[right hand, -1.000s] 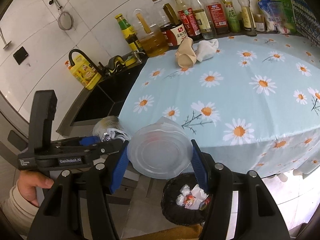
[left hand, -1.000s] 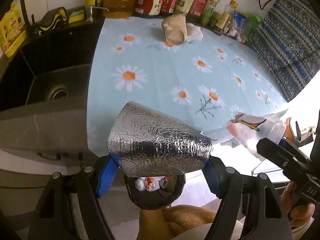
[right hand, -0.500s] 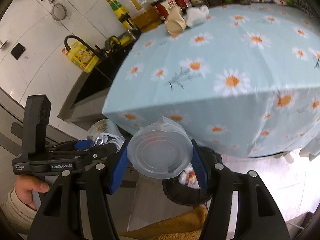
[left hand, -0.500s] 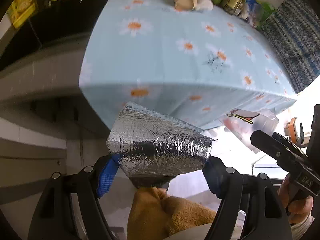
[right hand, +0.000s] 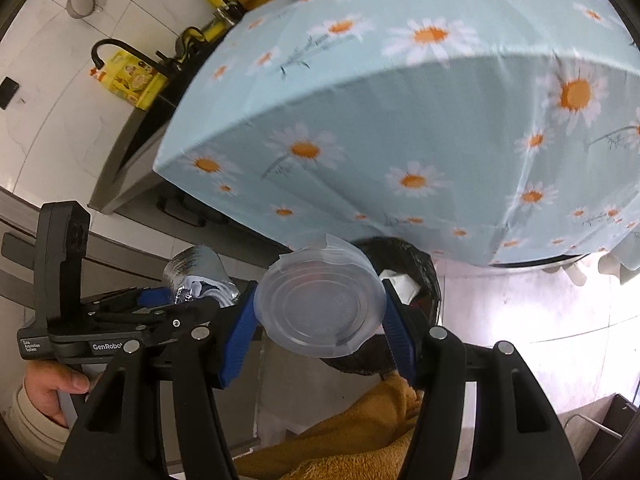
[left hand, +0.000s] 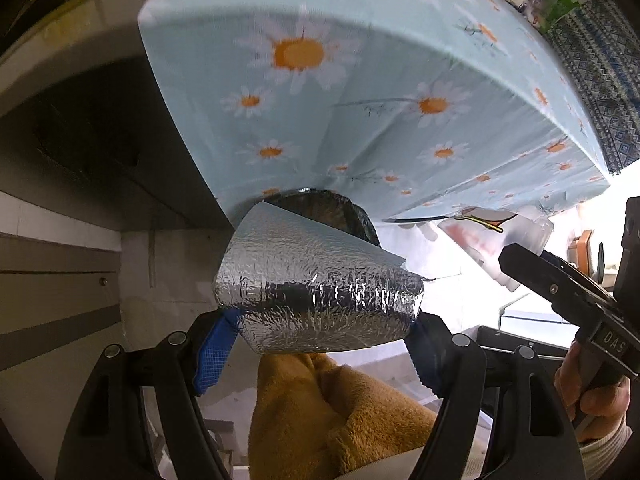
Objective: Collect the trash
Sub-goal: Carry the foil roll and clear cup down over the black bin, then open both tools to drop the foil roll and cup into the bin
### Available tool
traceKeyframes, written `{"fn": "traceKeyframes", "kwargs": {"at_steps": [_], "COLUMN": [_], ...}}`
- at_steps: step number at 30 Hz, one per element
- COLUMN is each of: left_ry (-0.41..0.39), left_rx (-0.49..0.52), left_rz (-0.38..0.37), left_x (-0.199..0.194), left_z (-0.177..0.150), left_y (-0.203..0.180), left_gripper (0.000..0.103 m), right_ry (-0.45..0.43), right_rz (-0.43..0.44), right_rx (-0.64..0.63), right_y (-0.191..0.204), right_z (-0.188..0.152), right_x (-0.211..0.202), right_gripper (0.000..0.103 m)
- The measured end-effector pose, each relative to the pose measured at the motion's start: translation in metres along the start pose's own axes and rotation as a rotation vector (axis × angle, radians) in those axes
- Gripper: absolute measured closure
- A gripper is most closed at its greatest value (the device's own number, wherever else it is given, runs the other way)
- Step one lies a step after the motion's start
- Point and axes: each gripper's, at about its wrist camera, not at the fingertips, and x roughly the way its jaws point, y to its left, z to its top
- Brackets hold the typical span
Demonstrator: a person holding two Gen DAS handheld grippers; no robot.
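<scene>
Left tongs [left hand: 320, 344] pinch a foil cup [left hand: 316, 292]; right tongs [right hand: 320, 320] pinch a clear plastic cup [right hand: 320, 312]. Both hang below the counter [right hand: 400, 120] edge, over the black trash bin [right hand: 416, 268]. Step: disposal. Next: centre each over the bin opening, then release.

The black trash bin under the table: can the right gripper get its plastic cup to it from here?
Probably yes. The right gripper holds the clear plastic cup just in front of the trash bin, whose open top shows behind it. Nothing sits between them; the tablecloth hangs farther back.
</scene>
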Motion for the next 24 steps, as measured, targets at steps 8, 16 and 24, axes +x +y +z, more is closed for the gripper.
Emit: {"fn": "traceKeyframes", "kwargs": {"at_steps": [8, 16, 24], "left_ry": [0.065, 0.106, 0.132], "left_rx": [-0.006, -0.007, -0.039], "left_rz": [-0.018, -0.019, -0.016], "left_x": [0.04, 0.078, 0.094], "left_z": [-0.003, -0.009, -0.014], "left_y": [0.0, 0.001, 0.002], "left_gripper": [0.03, 0.03, 0.028], "right_ry": [0.048, 0.104, 0.089], "right_rz": [-0.032, -0.023, 0.006], "right_rx": [0.005, 0.042, 0.082], "right_y": [-0.017, -0.041, -0.046], "right_z": [-0.006, -0.01, -0.009], "right_x": [0.023, 0.054, 0.059], "right_gripper": [0.044, 0.044, 0.043]}}
